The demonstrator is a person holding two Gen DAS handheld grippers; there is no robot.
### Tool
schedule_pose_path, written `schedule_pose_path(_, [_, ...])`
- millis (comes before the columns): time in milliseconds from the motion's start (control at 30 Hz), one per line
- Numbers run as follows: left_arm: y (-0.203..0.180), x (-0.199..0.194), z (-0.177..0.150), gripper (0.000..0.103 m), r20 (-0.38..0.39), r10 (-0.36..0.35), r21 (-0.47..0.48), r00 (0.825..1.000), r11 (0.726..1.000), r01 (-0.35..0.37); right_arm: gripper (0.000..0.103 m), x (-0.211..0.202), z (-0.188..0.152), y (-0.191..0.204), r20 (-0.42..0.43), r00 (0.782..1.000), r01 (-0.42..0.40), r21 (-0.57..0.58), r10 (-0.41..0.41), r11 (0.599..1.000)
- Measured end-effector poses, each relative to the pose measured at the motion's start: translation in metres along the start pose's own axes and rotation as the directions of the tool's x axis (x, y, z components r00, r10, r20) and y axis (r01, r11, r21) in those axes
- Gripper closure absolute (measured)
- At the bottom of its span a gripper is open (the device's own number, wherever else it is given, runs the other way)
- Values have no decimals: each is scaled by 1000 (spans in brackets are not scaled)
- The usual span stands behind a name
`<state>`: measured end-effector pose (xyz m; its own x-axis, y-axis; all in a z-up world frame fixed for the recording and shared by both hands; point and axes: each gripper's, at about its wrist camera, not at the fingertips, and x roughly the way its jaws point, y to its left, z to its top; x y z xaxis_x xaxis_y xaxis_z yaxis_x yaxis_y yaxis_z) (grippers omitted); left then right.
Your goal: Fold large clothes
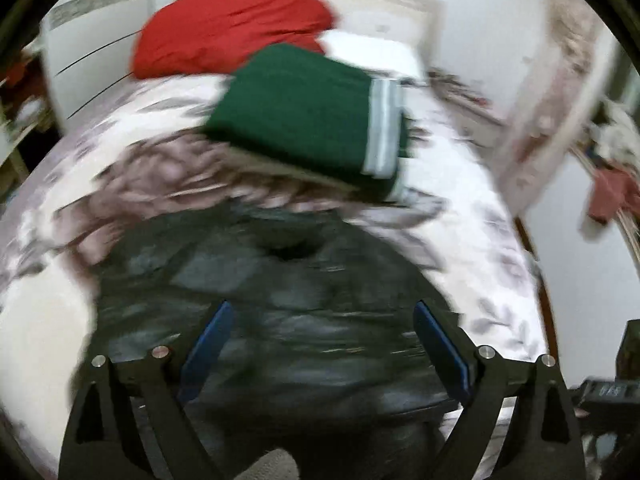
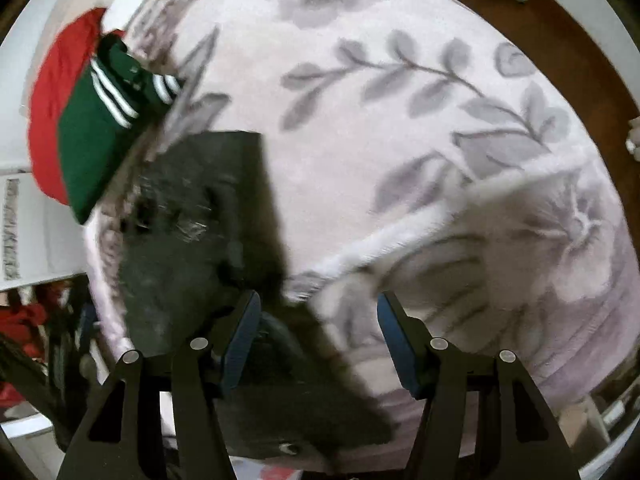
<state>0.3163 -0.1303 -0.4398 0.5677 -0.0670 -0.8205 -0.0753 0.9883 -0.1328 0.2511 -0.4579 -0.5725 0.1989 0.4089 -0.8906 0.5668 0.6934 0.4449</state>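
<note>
Both views are pretty smeared with blur, so take the fine detail with a grain of salt. The big dark grey garment [image 1: 280, 320] is lying spread on the bed [image 1: 480, 240], which has a pale pink cover with grey leaf and flower print. In the left wrist view the left gripper [image 1: 322, 312] hangs right over the middle of that garment with its blue pads [image 1: 212, 336] wide apart and nothing pinched between them, just dark fabric below. Past it, further up the bed, there's a folded green garment [image 1: 304, 116] with white stripes along one edge, and behind that a red bundle [image 1: 232, 28] by the white wall. In the right wrist view the right gripper [image 2: 318, 308] sits at the edge of the dark garment: its jaws are parted, the left pad [image 2: 240, 340] over the dark fabric, the right pad over the bedcover. Can't see either pad actually pressing on cloth, so it looks like it's holding nothing.
</note>
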Motion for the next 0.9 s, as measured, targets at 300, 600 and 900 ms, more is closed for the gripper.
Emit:
schedule_pose_path(300, [129, 66, -26, 11, -229, 431, 57, 873, 901, -430, 40, 85, 28, 91, -147, 989, -41, -162, 17, 986])
schedule_pose_path(600, [187, 125, -44, 0, -316, 331, -57, 889, 929, -366, 88, 139, 23, 115, -52, 965, 218, -380, -256, 899])
schedule_pose_path(900, [158, 52, -39, 0, -174, 424, -12, 889, 902, -432, 65, 96, 26, 101, -129, 970, 152, -329, -204, 932])
